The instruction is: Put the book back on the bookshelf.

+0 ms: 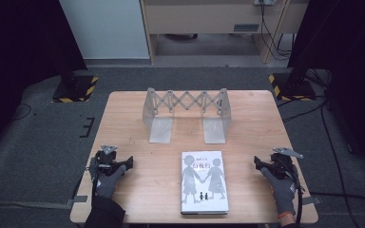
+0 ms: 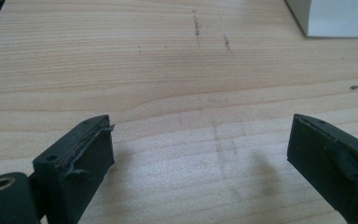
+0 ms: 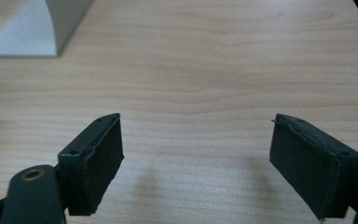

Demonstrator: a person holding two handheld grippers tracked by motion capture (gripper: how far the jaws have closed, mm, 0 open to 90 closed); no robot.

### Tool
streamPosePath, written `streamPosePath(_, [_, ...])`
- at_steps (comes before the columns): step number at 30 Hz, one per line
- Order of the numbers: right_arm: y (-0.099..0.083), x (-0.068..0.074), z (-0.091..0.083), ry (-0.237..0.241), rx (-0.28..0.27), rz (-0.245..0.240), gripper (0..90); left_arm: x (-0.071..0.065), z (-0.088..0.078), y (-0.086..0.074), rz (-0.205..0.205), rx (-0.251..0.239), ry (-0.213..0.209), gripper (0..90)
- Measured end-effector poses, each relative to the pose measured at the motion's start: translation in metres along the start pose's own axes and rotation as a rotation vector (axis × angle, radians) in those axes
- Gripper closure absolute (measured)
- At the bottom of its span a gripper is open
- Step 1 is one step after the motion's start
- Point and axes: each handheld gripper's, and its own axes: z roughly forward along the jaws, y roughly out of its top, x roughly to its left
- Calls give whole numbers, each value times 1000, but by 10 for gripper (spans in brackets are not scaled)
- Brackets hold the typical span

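High view: book (image 1: 204,182) flat on wooden table (image 1: 123,123), cover up, pale with two grey figures holding hands, spine edge toward near table edge. Just beyond book: folding metal book rack (image 1: 186,114), two upright end plates joined by scissor lattice, base plates pointing toward book, small gap between rack and book. Left gripper (image 1: 129,163) left of book, well apart, resting low at table, held in grey-gloved left hand (image 1: 107,183), tips aimed toward book. Right gripper (image 1: 257,162) right of book, also well apart, held in gloved right hand (image 1: 281,190), tips aimed back toward book. Book roughly midway between the two, touched by neither.

Left gripper view: jaws spread wide, bare wood between pads (image 2: 91,161), nothing held; white corner of rack base at top right, far off.

Right gripper view: jaws spread wide, bare wood between pads (image 3: 103,158), nothing held; rack base plate at top left, sliver of book at left edge.

Floor beyond table: grey carpet, two stands with yellow-black striped feet behind rack, left and right.
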Motion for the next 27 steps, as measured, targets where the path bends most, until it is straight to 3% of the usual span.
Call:
streamPosePath(3, [2,-1,-7,38,-35,26,202,-2,-5,1,-14,-14,-18,72])
streamPosePath(12, [6,-2,-14,79,-77,32,215,-16,-14,3,3,-46,-39,79])
streamPosePath(27, [12,7,-26,119,-122,-22,204,-32,-26,4,20,-80,-77,94])
